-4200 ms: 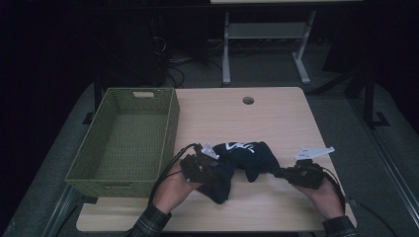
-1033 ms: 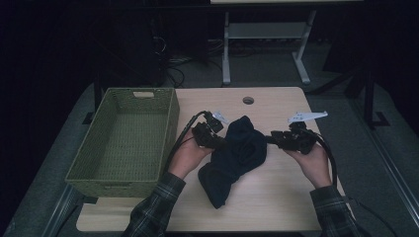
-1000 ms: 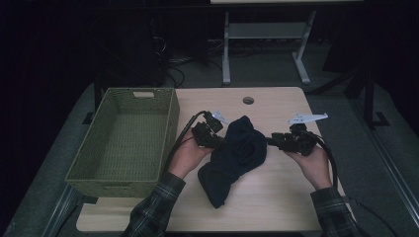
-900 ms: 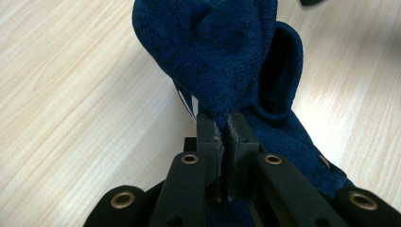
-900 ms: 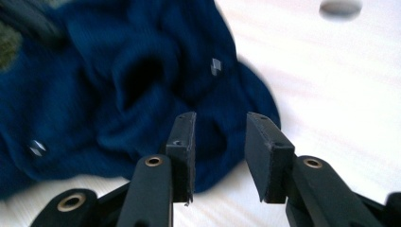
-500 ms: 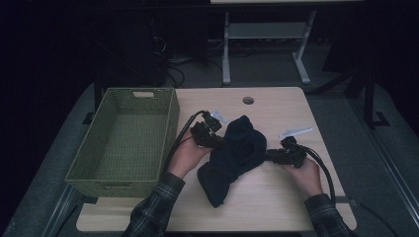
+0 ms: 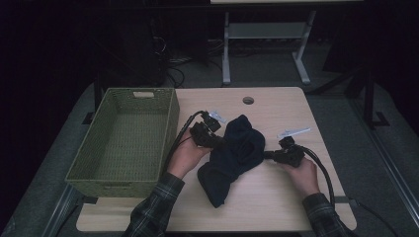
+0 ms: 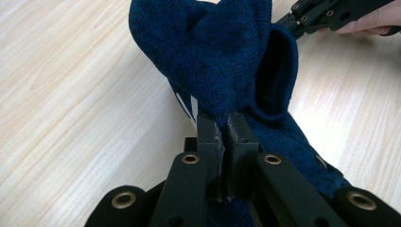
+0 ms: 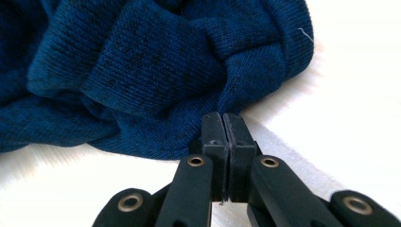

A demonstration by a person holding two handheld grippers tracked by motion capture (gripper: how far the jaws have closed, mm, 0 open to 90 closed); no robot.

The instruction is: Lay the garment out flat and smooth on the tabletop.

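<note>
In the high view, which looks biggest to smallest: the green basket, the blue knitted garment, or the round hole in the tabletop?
1. Green basket, clearly largest.
2. Blue knitted garment, bunched up.
3. Round hole, smallest, though it lies farther from the camera.

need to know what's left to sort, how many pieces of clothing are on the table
1: a dark blue knitted garment lies bunched mid-table, right of the green woven basket, which looks empty. More could be folded inside the bundle; I cannot tell.
</note>
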